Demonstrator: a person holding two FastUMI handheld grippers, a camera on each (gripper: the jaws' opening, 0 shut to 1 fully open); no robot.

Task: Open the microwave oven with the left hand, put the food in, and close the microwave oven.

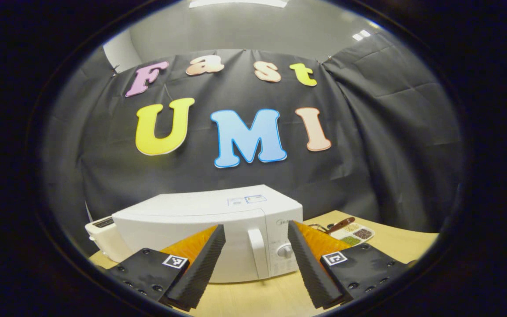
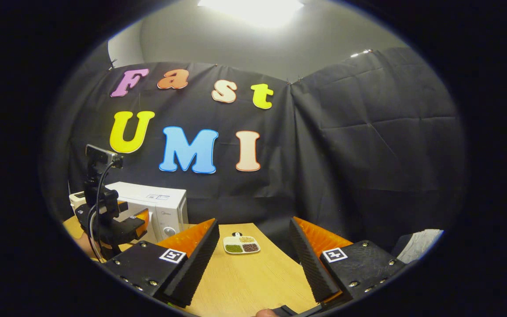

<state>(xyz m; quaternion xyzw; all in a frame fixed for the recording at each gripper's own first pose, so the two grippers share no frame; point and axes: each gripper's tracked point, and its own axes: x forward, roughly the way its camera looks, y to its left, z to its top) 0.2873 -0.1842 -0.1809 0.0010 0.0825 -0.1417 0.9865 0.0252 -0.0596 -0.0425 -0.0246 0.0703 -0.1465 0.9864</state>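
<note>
1. Left hand-held gripper [image 1: 256, 264] spread wide, holding nothing, hovering low over the wooden tabletop [image 1: 258, 297].
2. Beyond and left of its left finger: a small white appliance [image 1: 104, 237], partly hidden behind the microwave; kind hard to tell.
3. Straight ahead, between the two fingers: white microwave oven [image 1: 200, 220], door closed, upright handle [image 1: 258, 253] and a round knob [image 1: 284, 251] framed in the gap, near but not touched.
4. Beyond and right of its right finger: white divided food tray [image 1: 352, 233] on the tabletop, well apart from the microwave, with a brown-handled utensil [image 1: 340, 225] just behind it. Compartments filled with green, dark brown and pale tan grains or seeds.
5. In the right gripper view, far left: the left hand-held gripper seen from the side, camera mast and cable above it, orange finger close to the microwave front.
6. Right hand-held gripper [image 2: 253, 259] also spread wide and empty, above the tabletop.
7. Ahead, between its fingers: the same tray, four compartments visible here, green at front left, dark at front right, lighter grains in the back pair.
8. Far right, past its right finger: pale crumpled cloth [image 2: 418, 246] at the tabletop's edge.
</note>
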